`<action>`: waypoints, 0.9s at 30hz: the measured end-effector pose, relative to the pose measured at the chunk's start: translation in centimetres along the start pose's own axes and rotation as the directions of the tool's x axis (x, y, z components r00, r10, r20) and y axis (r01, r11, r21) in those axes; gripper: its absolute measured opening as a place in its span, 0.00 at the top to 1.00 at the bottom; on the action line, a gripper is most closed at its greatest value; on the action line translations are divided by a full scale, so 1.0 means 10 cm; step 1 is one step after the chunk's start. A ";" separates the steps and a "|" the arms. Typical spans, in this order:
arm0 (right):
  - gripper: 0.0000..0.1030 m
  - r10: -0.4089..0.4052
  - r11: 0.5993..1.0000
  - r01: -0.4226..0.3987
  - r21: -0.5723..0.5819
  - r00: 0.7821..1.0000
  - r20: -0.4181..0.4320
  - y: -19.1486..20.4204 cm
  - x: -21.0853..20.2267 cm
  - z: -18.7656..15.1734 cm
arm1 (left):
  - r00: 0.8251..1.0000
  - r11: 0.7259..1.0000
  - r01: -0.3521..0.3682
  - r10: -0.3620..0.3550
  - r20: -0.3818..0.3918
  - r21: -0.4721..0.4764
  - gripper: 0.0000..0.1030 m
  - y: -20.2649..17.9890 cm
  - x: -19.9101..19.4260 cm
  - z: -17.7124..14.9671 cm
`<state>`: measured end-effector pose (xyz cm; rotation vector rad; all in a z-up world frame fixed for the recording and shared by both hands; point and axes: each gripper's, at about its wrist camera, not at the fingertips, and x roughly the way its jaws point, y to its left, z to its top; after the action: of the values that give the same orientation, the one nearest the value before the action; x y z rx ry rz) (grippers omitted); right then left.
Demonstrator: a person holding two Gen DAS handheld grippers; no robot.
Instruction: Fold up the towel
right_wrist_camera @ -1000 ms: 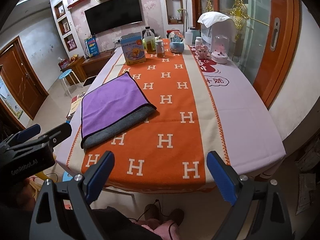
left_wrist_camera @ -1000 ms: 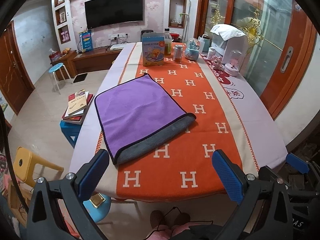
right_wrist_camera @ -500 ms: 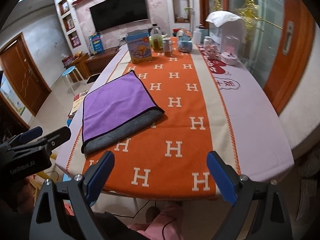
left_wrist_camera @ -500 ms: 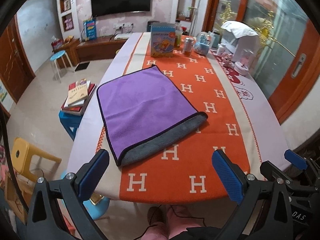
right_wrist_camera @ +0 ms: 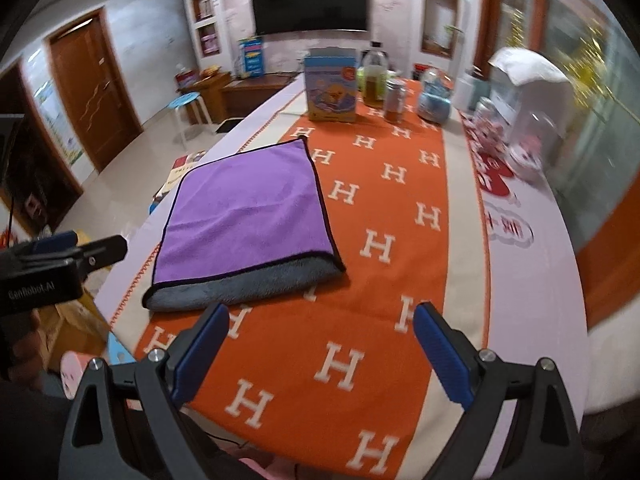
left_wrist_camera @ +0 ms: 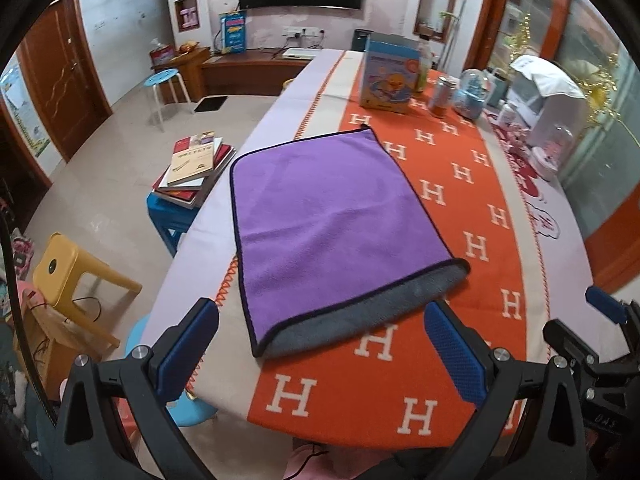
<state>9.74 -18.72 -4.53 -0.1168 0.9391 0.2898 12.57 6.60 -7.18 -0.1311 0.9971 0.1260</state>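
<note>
A purple towel (left_wrist_camera: pixel 332 216) with a grey underside lies folded once on the orange runner of the table, its grey lower layer sticking out along the near edge (left_wrist_camera: pixel 360 320). It also shows in the right wrist view (right_wrist_camera: pixel 248 216). My left gripper (left_wrist_camera: pixel 320 352) is open and empty, just short of the towel's near edge. My right gripper (right_wrist_camera: pixel 320 356) is open and empty, above the runner in front of the towel's near right corner. The left gripper (right_wrist_camera: pixel 60 256) also shows at the left of the right wrist view.
A blue carton (left_wrist_camera: pixel 390 80), a bottle (right_wrist_camera: pixel 374 80), a jar (right_wrist_camera: pixel 394 100), a glass globe (left_wrist_camera: pixel 474 96) and a white appliance (left_wrist_camera: pixel 552 108) stand at the table's far end. Books on a blue stool (left_wrist_camera: pixel 192 168) and a yellow stool (left_wrist_camera: pixel 68 268) stand left of the table.
Both grippers have moved forward and closer to the table, so the towel's near edge now lies just beyond the fingertips. The towel has not moved.
</note>
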 end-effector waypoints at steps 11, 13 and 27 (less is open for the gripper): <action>0.09 0.106 0.972 -0.110 -0.208 0.994 -0.034 -0.06 0.71 0.28 | 0.994 0.995 -0.079 0.074 -0.079 -0.068 0.01 0.08 0.47 0.02; 0.09 0.129 0.961 -0.136 -0.241 0.991 -0.047 -0.05 0.84 0.29 | 0.992 0.993 -0.089 0.082 -0.097 -0.077 0.01 0.09 0.56 0.01; 0.12 0.217 0.891 -0.255 -0.376 0.966 -0.142 0.02 1.53 0.17 | 0.962 0.983 -0.157 0.129 -0.240 -0.098 0.01 0.45 1.26 -0.18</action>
<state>19.47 -15.17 -15.89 -0.3895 0.9828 0.7048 17.13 11.33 -18.98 -0.1832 1.2341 0.3072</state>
